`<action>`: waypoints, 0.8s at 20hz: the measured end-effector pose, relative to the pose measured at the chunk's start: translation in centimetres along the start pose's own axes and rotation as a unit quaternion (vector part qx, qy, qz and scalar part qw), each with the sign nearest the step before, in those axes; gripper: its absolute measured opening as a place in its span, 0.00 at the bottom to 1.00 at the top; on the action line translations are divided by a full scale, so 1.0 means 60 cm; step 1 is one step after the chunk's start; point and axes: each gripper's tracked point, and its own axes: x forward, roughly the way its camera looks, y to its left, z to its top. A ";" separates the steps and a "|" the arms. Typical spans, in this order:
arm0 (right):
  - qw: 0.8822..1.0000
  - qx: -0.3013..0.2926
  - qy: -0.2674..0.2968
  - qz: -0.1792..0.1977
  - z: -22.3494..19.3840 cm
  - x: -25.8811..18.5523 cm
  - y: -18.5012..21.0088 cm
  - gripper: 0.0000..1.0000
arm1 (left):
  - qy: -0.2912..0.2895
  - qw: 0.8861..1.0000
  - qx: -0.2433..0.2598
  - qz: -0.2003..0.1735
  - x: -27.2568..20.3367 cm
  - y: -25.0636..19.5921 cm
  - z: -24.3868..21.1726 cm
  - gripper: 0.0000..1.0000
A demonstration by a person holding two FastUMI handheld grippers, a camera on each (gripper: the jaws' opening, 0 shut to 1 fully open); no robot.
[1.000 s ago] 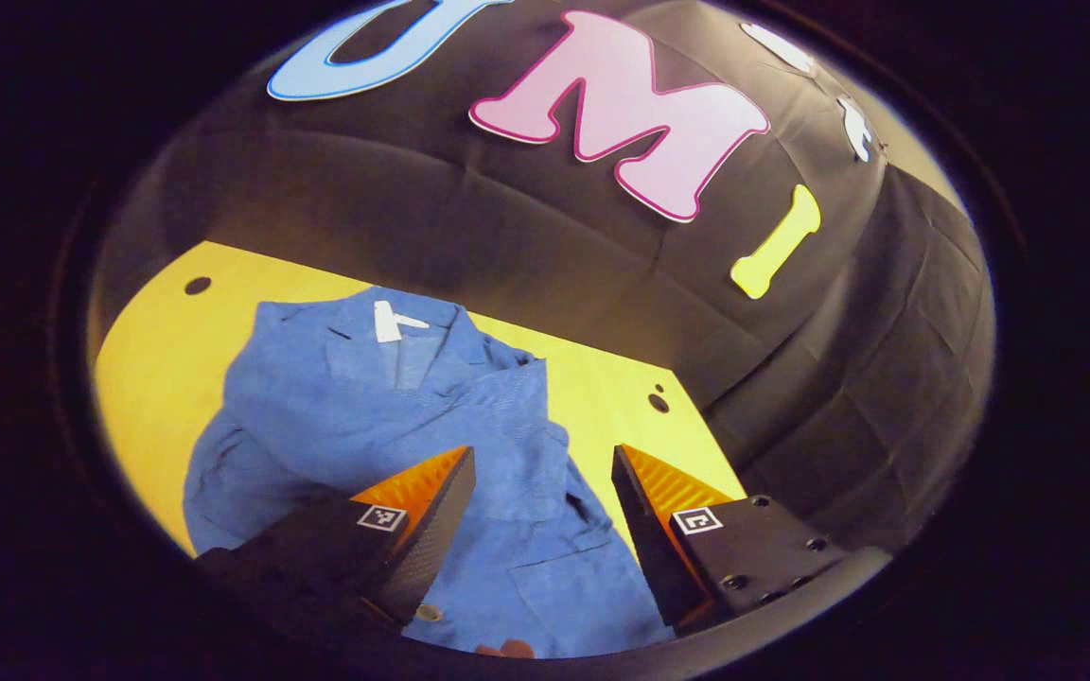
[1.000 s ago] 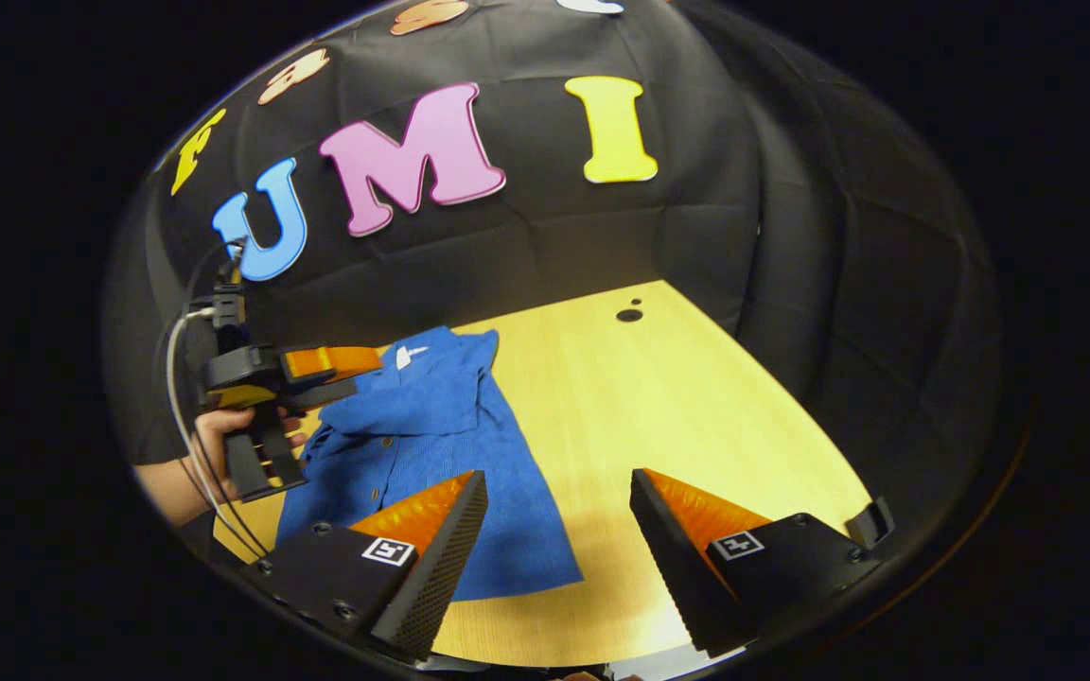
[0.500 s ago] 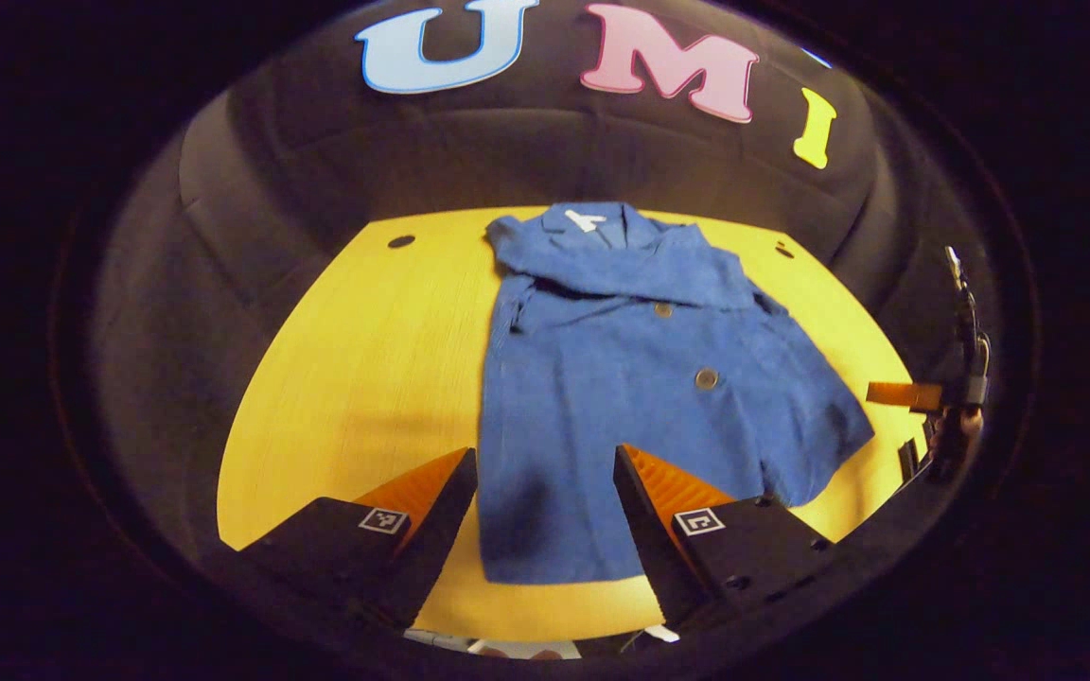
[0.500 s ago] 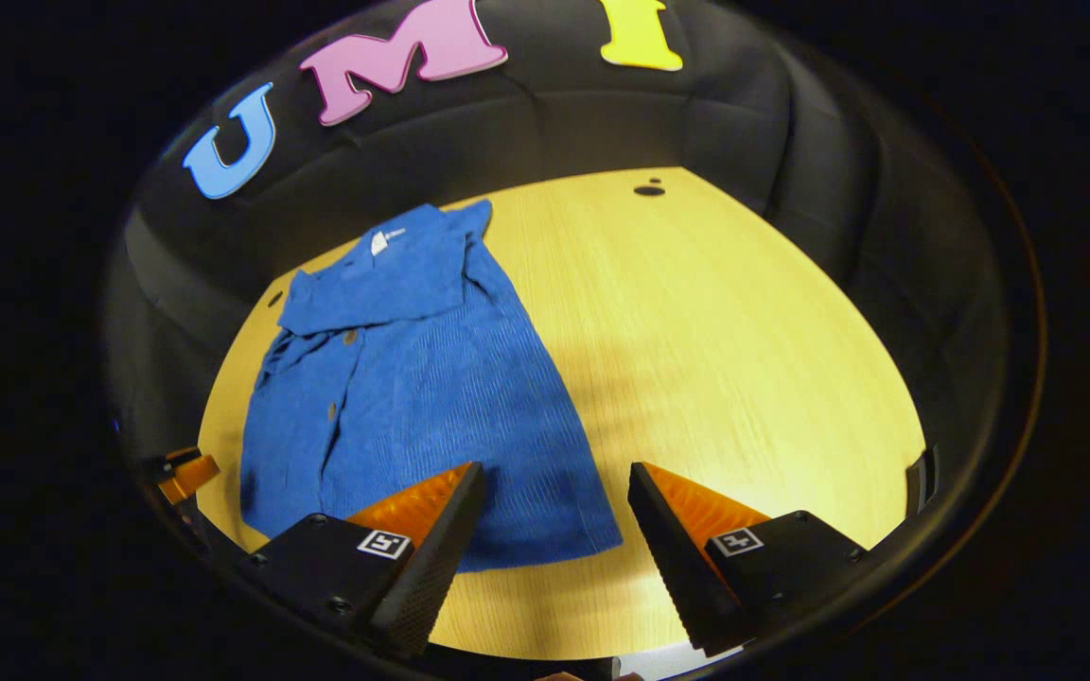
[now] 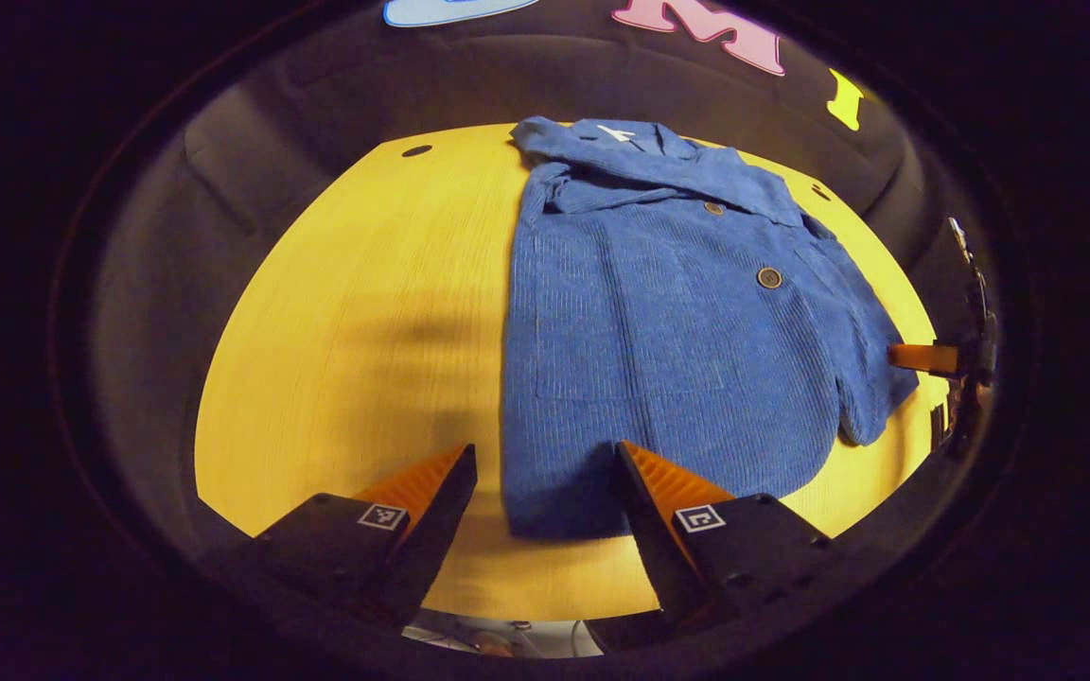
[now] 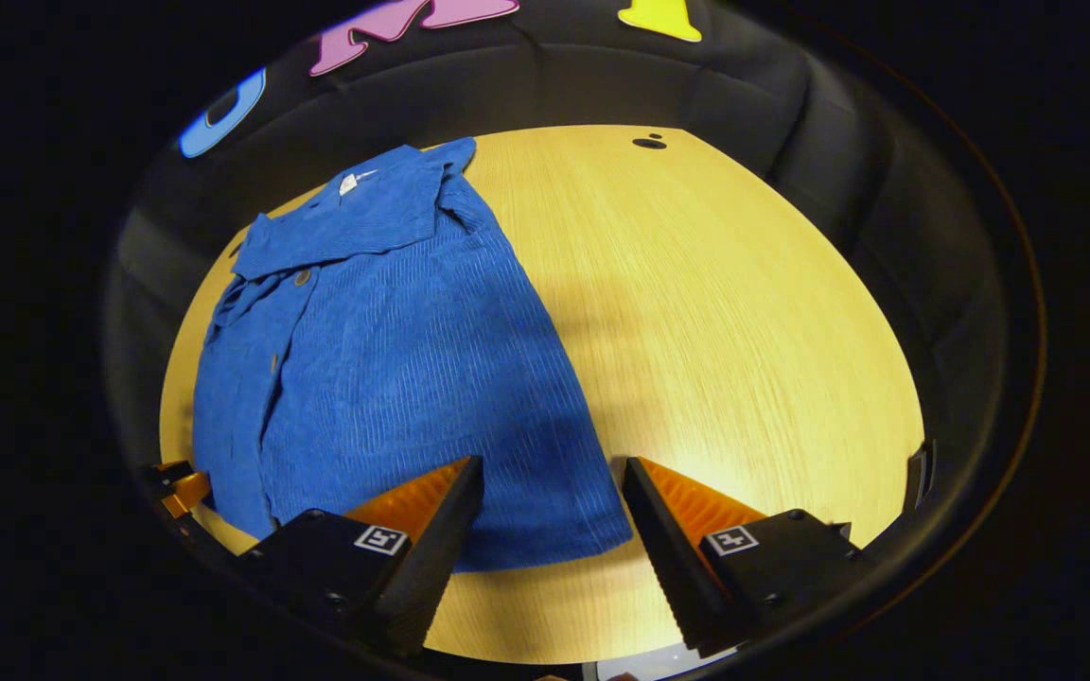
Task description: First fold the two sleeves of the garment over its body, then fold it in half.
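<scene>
The blue jacket (image 5: 668,331) lies flat on the yellow wooden table (image 5: 356,312), collar toward the table's far edge and hem toward the near edge, with both sleeves already folded in over the body and two buttons showing on the front. In the left gripper view the left gripper (image 5: 545,482) hangs above the near edge with its fingers spread apart and empty, the hem's left corner lying between them. In the right gripper view the right gripper (image 6: 553,492) is likewise open and holding nothing, over the hem's right corner, with bare table stretching off to its right. Against the frames a second ago, both grippers have pulled back from the collar end and dropped toward the near edge, so the jacket now lies fully ahead of each. The right gripper also shows at the table's right edge in the left gripper view, beside the folded sleeve
</scene>
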 end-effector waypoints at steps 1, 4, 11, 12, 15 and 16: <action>1.000 -0.011 0.001 0.003 -0.004 0.000 0.004 0.96 | 0.002 1.000 0.008 0.002 0.004 -0.009 0.005 0.75; 1.000 -0.007 0.001 0.009 0.002 0.000 0.022 0.60 | 0.002 1.000 -0.003 -0.010 0.008 -0.036 0.011 0.34; 1.000 -0.003 0.000 0.029 0.001 0.001 0.035 0.06 | -0.005 0.997 -0.016 -0.069 0.005 -0.085 0.004 0.01; 1.000 0.007 -0.004 0.028 0.002 0.001 0.035 0.06 | -0.003 0.997 -0.011 -0.073 0.010 -0.085 0.002 0.02; 0.999 0.017 -0.004 0.036 -0.001 -0.002 0.048 0.05 | -0.001 0.995 -0.041 -0.087 0.007 -0.086 0.005 0.00; 0.998 0.025 0.004 0.051 -0.008 -0.009 0.062 0.05 | 0.005 0.993 -0.058 -0.100 0.005 -0.094 0.002 0.00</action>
